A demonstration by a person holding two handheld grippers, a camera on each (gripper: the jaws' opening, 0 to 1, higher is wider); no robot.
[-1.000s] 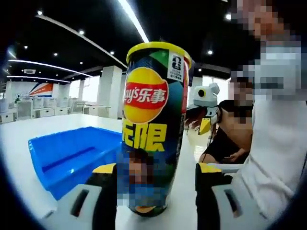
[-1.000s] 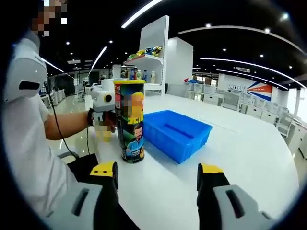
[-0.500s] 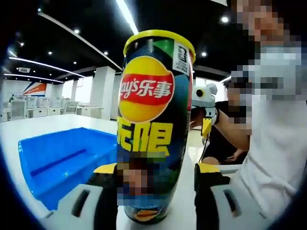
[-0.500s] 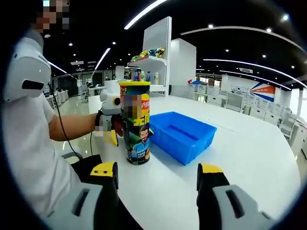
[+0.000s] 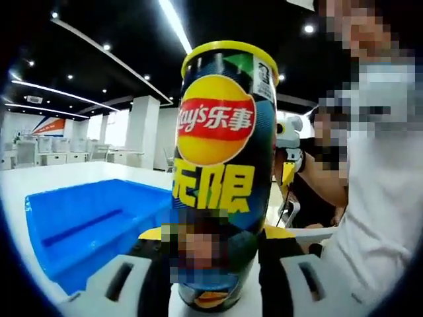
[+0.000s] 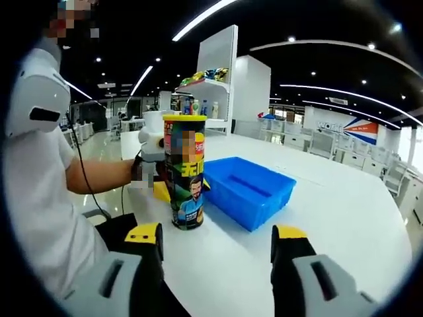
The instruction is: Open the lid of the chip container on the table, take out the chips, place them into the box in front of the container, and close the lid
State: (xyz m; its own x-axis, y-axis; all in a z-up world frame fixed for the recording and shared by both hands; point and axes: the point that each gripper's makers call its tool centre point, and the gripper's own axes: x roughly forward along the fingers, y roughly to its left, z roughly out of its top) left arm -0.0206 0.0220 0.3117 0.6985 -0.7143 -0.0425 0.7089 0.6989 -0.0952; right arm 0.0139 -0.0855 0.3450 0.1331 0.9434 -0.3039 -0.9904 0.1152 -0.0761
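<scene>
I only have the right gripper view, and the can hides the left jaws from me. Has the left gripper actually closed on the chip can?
Observer: Yes. In the left gripper view, the left gripper has a jaw pressed against each side of the chip can, low on its body.
Operator: Which face of the can is toward that gripper?
Observer: The face with the big red and yellow logo.
Operator: Is the lid lifted at all on that side?
Observer: No. The yellow lid sits closed along the rim facing the left gripper.
</scene>
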